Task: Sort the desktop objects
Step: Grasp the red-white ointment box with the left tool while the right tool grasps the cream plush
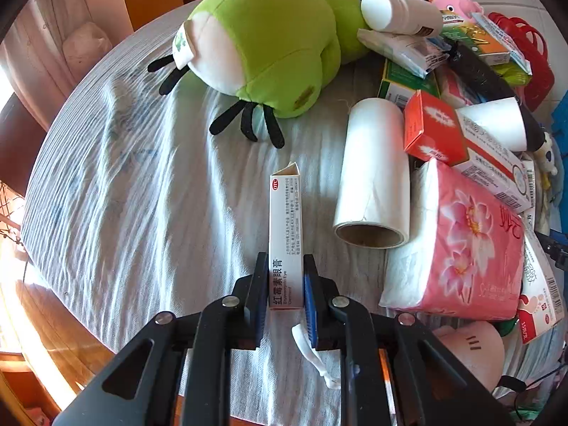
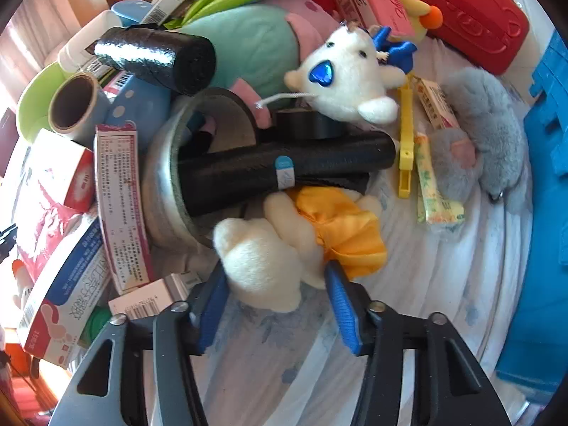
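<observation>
My left gripper is shut on a narrow white eye-ointment box. The box stands on the striped white cloth, its open flap pointing away from me. In the right wrist view, my right gripper straddles a cream plush toy with a yellow bow. Both blue pads rest against the toy's sides. The toy lies on the cloth just in front of a metal tin holding black bag rolls.
A green plush bug, a white film roll, a pink tissue pack and several medicine boxes crowd the right. A white bear, grey plush, red case and blue crate surround the tin.
</observation>
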The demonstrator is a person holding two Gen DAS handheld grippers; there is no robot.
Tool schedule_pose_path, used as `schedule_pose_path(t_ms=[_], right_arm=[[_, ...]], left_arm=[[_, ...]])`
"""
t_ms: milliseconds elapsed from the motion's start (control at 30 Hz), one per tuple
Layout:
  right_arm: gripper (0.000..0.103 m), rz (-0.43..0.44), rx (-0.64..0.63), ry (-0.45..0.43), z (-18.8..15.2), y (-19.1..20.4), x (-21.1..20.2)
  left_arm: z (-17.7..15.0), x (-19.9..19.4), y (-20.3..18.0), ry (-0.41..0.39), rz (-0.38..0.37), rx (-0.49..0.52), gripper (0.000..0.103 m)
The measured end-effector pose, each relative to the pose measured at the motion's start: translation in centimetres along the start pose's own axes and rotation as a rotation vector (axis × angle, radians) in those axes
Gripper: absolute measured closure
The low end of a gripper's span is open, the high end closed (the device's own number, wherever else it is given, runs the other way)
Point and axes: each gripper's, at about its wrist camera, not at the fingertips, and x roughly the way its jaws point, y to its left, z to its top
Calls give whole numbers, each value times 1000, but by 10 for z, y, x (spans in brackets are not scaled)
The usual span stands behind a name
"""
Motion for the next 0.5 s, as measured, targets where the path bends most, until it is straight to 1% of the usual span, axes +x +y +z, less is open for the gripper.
schedule_pose_path(t_ms=[33, 67, 200, 267, 300, 367, 433, 500], right_arm=[[35, -5, 10, 0, 0, -2, 0], [35, -5, 16, -3, -1, -3, -1], [35, -2, 12, -24, 2, -2, -7], [36, -13, 3, -30, 6, 0, -4], [47, -14, -1, -28, 7, 2, -1], [50, -21, -8, 0, 8, 5, 7], [54, -32, -28, -9, 7, 9, 1], [60, -27, -33, -24, 6, 9, -9]], left_arm=[[1, 0, 0, -3, -1, 1, 85], [2, 0, 0, 0, 3, 3, 85], [11, 2, -2, 9, 21, 11, 85], [16, 4, -5, -3, 14, 24, 85], [18, 5, -6, -6, 12, 29, 85], [20, 6, -7, -9, 13, 35, 86], [21, 0, -8, -20, 6, 35, 86], [21, -12, -7, -47, 21, 43, 86]])
